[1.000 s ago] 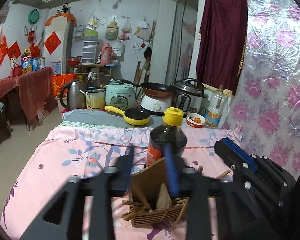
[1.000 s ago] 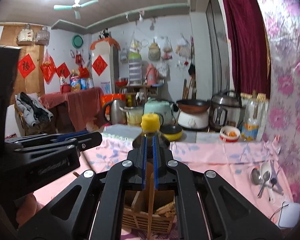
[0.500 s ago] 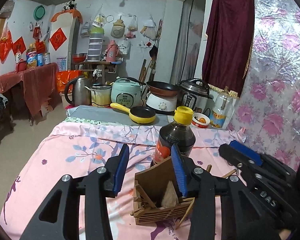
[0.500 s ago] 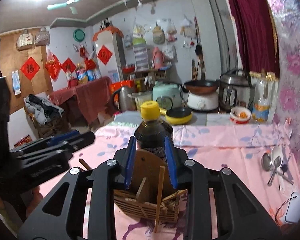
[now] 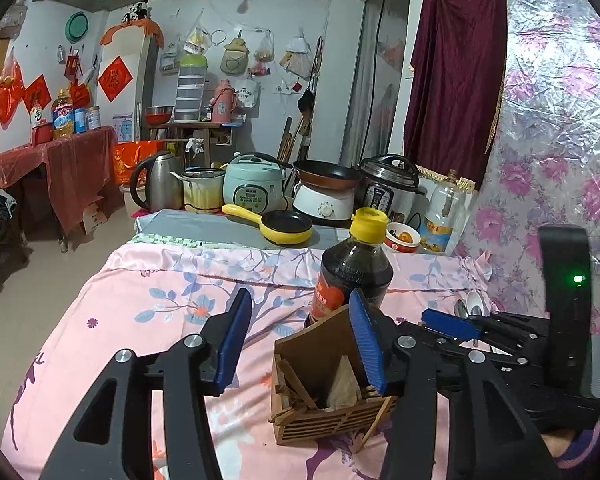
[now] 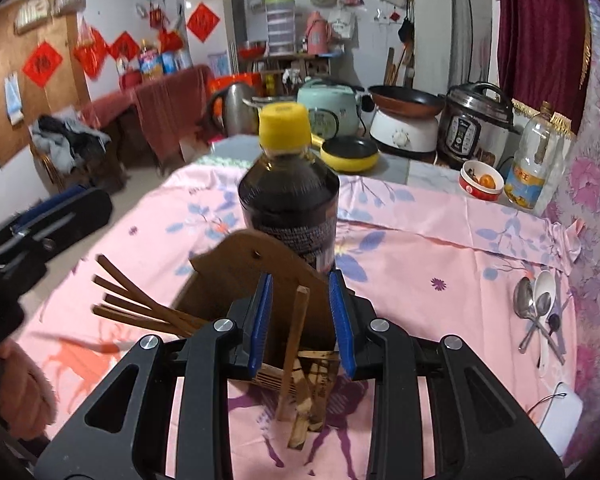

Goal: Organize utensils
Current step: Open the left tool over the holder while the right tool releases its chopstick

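A wooden utensil holder [image 5: 320, 380] stands on the pink flowered cloth, in front of a dark sauce bottle [image 5: 352, 272] with a yellow cap. In the right wrist view the holder [image 6: 236, 276] has several wooden chopsticks [image 6: 140, 304] sticking out to its left. One chopstick [image 6: 294, 344] stands between the jaws of my right gripper [image 6: 302, 324], which is open just above the holder's front. My left gripper [image 5: 300, 344] is open and empty, its right finger over the holder. Metal spoons [image 6: 536, 308] lie at the right of the table.
Behind the bottle stand a yellow pan [image 5: 284, 228], a kettle [image 5: 160, 184], rice cookers [image 5: 252, 188], a small bowl [image 6: 480, 180] and an oil bottle [image 6: 536, 160]. A white object [image 6: 560, 416] lies at the front right. A flowered foil wall [image 5: 560, 160] closes the right side.
My right gripper has opened from shut around a chopstick and moved closer over the holder. My left gripper has opened wider and steadied.
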A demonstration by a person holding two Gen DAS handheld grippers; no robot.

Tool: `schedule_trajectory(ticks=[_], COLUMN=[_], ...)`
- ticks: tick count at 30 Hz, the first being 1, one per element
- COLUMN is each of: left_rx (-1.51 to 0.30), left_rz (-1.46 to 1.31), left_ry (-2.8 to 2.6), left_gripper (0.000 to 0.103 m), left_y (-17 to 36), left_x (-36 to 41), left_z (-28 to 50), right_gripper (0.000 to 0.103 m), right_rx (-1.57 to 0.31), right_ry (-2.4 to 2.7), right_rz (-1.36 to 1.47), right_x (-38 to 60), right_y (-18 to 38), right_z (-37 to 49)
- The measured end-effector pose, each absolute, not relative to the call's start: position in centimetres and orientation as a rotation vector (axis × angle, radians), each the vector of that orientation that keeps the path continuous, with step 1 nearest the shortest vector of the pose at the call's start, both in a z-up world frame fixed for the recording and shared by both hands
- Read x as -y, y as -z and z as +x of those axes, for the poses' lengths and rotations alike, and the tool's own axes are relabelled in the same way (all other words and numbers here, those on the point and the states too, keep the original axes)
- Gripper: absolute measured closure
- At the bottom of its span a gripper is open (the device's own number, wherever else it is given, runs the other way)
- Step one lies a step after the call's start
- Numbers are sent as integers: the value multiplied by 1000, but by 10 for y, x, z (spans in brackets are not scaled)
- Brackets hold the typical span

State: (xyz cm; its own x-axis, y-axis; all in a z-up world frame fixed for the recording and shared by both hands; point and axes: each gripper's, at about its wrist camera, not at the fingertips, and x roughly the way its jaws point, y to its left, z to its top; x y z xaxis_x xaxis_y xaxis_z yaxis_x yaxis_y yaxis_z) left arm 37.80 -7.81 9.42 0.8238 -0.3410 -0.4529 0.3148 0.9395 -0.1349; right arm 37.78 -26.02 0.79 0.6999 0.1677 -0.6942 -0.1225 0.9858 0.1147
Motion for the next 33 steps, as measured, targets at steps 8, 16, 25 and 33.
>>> schedule_trajectory(ticks=[8, 16, 25, 33], left_rx=[-491, -464, -448, -481], left_rz=[-46, -47, -44, -48], left_ry=[336, 335, 336, 317], left_gripper=[52, 52, 48, 40], left_y=[-97, -109, -113, -105], left_x=[75, 72, 71, 71], left_z=[375, 363, 358, 361], right_gripper=[97, 97, 97, 90], right_rx=[-644, -474, -314, -402], right_ry=[-186, -203, -150, -148], right_rz=[65, 137, 156, 134], right_x=[261, 269, 272, 262], right_y=[-42, -95, -110, -65], right_z=[354, 322, 306, 324])
